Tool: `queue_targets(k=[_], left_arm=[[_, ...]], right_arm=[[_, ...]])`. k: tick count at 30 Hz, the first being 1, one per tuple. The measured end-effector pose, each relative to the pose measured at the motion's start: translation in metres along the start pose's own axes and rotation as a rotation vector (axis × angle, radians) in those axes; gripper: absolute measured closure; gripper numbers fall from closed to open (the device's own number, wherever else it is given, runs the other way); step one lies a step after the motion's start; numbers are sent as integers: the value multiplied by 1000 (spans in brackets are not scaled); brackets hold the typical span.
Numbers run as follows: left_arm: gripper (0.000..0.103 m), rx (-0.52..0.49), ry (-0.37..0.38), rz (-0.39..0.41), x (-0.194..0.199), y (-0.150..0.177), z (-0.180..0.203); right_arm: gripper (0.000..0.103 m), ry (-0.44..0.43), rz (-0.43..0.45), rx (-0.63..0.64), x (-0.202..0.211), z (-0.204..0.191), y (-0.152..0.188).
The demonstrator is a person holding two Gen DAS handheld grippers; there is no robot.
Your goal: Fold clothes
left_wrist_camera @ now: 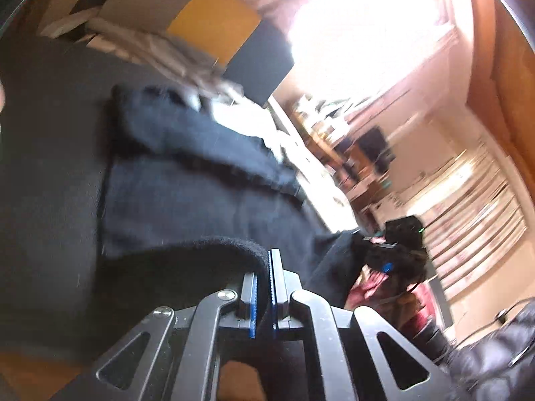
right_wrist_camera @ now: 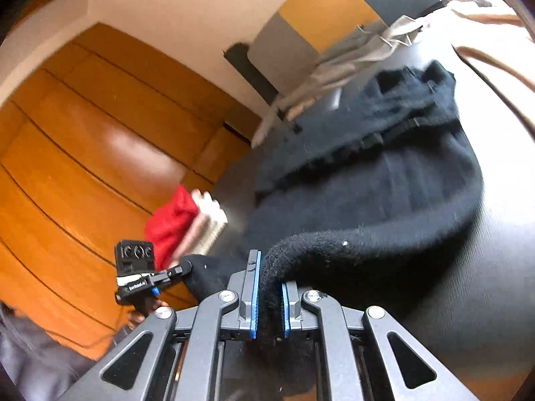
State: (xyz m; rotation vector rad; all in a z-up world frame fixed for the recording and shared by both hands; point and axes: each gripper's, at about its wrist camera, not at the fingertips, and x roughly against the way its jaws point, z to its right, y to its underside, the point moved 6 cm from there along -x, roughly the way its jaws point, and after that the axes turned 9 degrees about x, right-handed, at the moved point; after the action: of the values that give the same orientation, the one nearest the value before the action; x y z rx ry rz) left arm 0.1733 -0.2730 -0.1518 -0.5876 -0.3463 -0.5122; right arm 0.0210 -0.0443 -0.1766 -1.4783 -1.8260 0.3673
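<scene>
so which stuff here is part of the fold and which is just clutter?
In the job:
- black garment
- left hand-held gripper, clamped on its edge
- right hand-held gripper, clamped on its edge

Lying about:
- beige cloth
- red cloth

I'm looking along my left gripper (left_wrist_camera: 264,287): dark grey metal linkage arms with triangular cut-outs, round silver screws at the pivots, blue ribbed pads lining both fingers. My right gripper (right_wrist_camera: 267,297) is showing the same build. A dark puffy jacket sleeve (left_wrist_camera: 501,361) is catching light at the frame's edge.
</scene>
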Motion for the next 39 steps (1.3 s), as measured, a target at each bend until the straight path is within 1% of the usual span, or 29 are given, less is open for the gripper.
queue_targets(k=[3,7,9,11,13,15,16,17,19,21,22,23,24,25,26,28,36,38,39], left_arm=[[99,-13,12,38,-14,-43,4],[99,-25,0,72,-38,-103,-1],[99,-13,-28,73,-55,-129,-12],[99,20,-79,59,-81,-151,-34],[99,87,-140,20,-113,-163,-64],[99,134,-200,-26,-134,-161,-92],[99,153,-231,-48,-142,-159,-105],[99,169,-245,-63,-147,-156,-115],[99,191,-210,-52,-145,-152,-122],[99,208,-191,-40,-139,-149,-126],[98,207,-191,-38,-137,-148,-127],[98,205,-192,-38,-135,-147,-127],[98,204,-193,-39,-135,-146,-127],[98,200,-197,-39,-134,-145,-126],[98,199,-200,-40,-133,-144,-126],[98,200,-206,-41,-131,-143,-128],[98,193,-229,-57,-132,-143,-125],[98,194,-231,-57,-132,-142,-125],[98,195,-232,-57,-132,-142,-125]], right_arm=[[92,-5,33,-3,-4,6,-32],[92,32,53,-12,-20,26,-77],[92,59,55,-39,-29,45,-93],[92,96,52,-82,-37,72,-106],[92,141,38,-138,-46,102,-110],[92,133,30,-187,-48,118,-105],[90,124,28,-211,-48,124,-102],[89,115,25,-235,-48,130,-99],[87,96,19,-283,-49,142,-92],[76,76,19,-310,-46,147,-85],[64,62,23,-306,-42,141,-81],[58,43,26,-300,-39,134,-78],[48,22,28,-293,-37,127,-75],[40,2,30,-286,-35,120,-72],[35,2,32,-276,-33,117,-71],[33,22,35,-255,-28,112,-72],[33,101,47,-168,-10,95,-76],[33,106,82,-166,2,93,-83],[33,108,67,-160,3,90,-82]])
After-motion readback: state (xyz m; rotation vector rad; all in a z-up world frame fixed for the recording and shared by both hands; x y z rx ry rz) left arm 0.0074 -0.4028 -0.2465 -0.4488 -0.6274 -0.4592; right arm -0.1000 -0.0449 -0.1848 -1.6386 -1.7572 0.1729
